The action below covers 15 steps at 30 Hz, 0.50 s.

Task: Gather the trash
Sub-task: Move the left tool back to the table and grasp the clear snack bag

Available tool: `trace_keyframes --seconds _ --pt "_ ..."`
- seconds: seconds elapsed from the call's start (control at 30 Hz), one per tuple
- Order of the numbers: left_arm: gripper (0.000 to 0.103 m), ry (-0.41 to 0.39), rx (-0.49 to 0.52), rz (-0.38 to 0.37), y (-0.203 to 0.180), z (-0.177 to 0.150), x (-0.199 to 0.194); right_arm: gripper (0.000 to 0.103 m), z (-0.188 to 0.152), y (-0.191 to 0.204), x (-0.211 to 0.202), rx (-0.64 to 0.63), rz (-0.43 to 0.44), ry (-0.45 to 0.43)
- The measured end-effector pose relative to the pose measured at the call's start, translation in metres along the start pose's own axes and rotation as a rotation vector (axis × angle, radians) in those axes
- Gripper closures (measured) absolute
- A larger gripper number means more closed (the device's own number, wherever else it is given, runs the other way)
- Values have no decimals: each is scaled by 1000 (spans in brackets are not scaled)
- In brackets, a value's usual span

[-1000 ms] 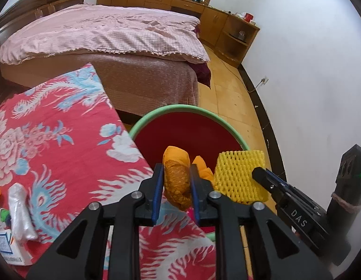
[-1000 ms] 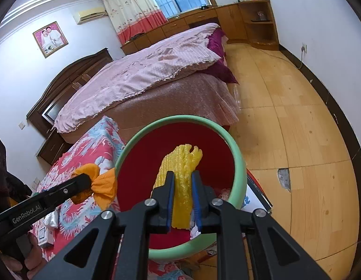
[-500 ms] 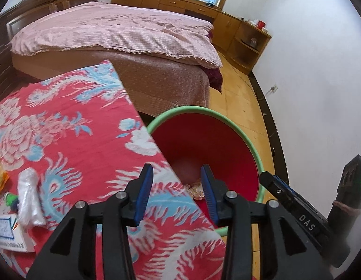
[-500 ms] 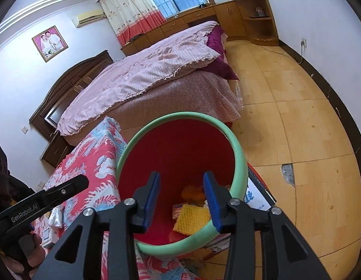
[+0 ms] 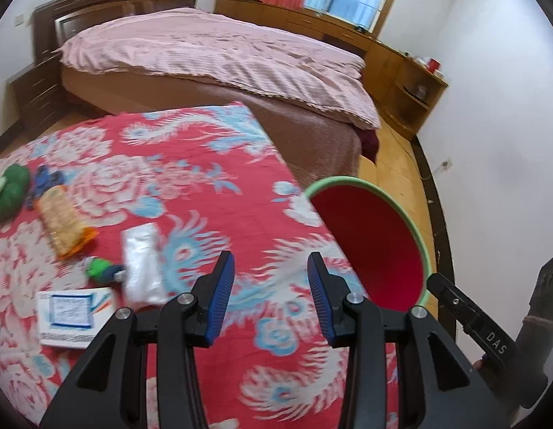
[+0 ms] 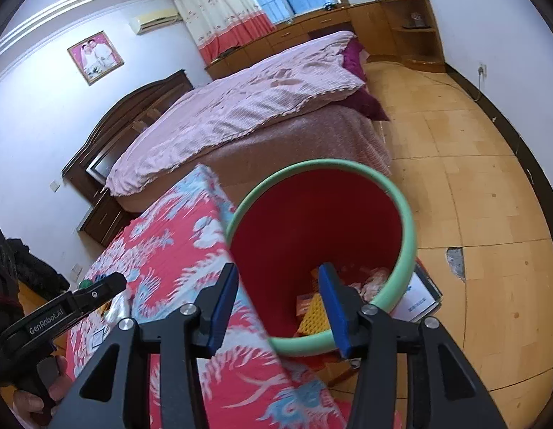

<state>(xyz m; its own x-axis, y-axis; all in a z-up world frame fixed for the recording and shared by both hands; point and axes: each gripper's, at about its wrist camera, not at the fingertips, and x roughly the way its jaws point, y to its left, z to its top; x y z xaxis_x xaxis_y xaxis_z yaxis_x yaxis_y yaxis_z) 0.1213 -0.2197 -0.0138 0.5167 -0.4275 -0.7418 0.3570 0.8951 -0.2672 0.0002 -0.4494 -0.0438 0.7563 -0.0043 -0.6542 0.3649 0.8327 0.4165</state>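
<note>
Loads of room over the table, bin mouth wide open

My left tongs [image 5: 271, 296] sit over a bare stretch of the red flowered tablecloth [image 5: 212, 193], nothing between the jaws. Clutter's all off to the left: a plastic bag [image 5: 142, 264], a white box [image 5: 74, 316], a snack packet [image 5: 60, 225], a green lump [image 5: 10, 193]. My right tongs [image 6: 278, 305] straddle the table's edge and the green rim of the red bin [image 6: 407, 225], which stands just beside the table. The wood floor [image 6: 473, 186] past it is clear.
</note>
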Motion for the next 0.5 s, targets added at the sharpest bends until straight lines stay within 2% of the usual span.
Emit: trace_keyframes --seconds 0.23,0.37,0.5 --pt "61 -25 -60 64 39 -1 -16 49 -3 26 4 -22 28 18" --pt "61 -24 -110 113 65 4 -16 42 -3 40 10 -32 62 32" --pt "61 -26 -164 154 92 8 -15 40 -3 54 21 -52 80 66"
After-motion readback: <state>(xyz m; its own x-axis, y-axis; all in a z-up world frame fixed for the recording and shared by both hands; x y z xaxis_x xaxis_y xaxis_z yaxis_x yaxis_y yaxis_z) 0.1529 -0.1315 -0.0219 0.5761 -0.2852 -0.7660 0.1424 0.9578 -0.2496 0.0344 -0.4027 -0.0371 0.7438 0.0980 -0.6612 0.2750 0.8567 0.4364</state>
